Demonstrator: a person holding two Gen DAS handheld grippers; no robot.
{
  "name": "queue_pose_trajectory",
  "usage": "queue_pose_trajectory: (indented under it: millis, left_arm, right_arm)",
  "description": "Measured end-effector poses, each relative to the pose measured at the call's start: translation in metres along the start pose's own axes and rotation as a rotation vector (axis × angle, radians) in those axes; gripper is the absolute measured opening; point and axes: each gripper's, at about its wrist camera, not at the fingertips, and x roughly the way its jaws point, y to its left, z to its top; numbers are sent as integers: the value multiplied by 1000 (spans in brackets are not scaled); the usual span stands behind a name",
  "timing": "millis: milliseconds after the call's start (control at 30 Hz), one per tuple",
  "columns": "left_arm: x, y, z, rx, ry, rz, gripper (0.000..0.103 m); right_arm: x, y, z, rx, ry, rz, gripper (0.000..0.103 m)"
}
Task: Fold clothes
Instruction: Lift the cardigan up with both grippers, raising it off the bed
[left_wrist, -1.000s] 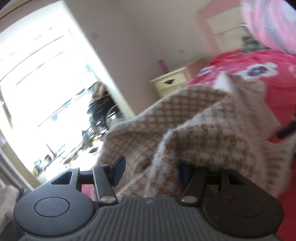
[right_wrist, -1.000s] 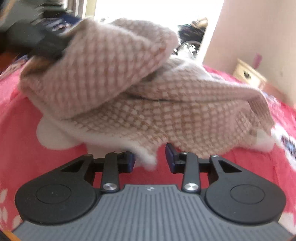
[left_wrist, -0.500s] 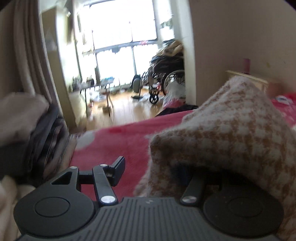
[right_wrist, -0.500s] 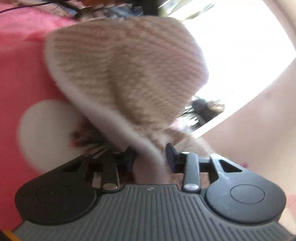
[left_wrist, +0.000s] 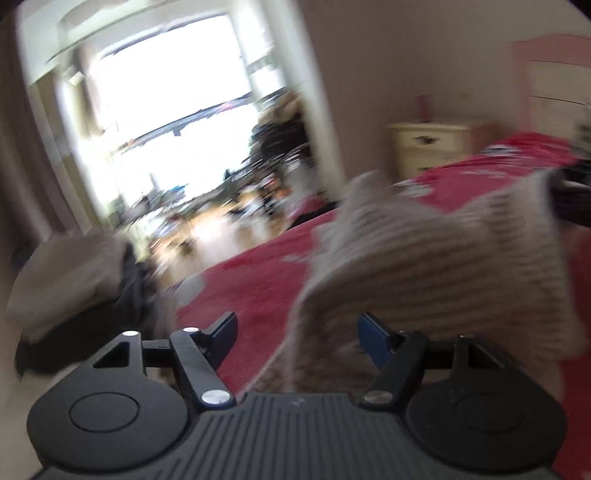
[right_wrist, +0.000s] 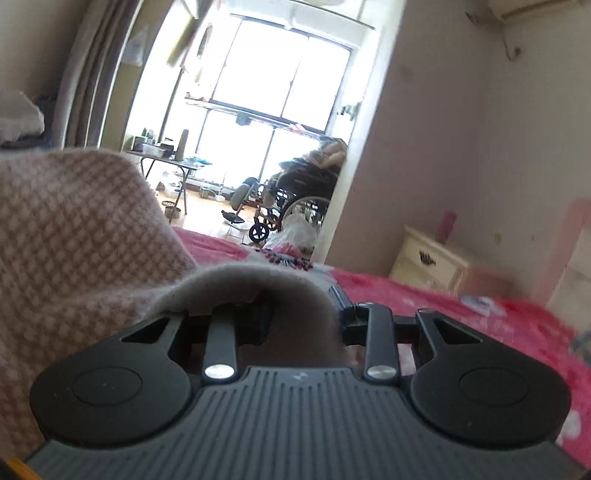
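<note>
A beige-and-white checked knit garment hangs over the red bedspread, blurred in the left wrist view. My left gripper has its jaws opening. The cloth's lower edge lies between them beside the right finger, and the left pad stands clear of it. In the right wrist view the same garment bulges at the left, and a fold of it runs down between the fingers of my right gripper, which is shut on it. That fold covers the right gripper's left finger.
A pile of grey and dark clothes lies at the bed's left end. A cream nightstand stands against the wall past the red bedspread. Beyond the doorway are a wheelchair and a small table.
The left jaws have spread wider and the garment has slid off the right finger, which now shows. The right gripper has risen and tilted up, still with a fold of the garment in it.
</note>
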Motion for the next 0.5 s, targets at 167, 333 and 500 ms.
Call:
queue_pose_trajectory:
  millis: [167, 333, 500]
  left_arm:
    - [-30, -46, 10, 85, -100, -181, 83]
    - [-16, -106, 8, 87, -43, -400, 85]
    - [21, -183, -14, 232, -19, -427, 85]
  right_arm:
    - [-18, 2, 0, -18, -53, -8, 30]
    - [-15, -4, 13, -50, -120, 13, 30]
    - [-13, -6, 35, -78, -148, 48, 30]
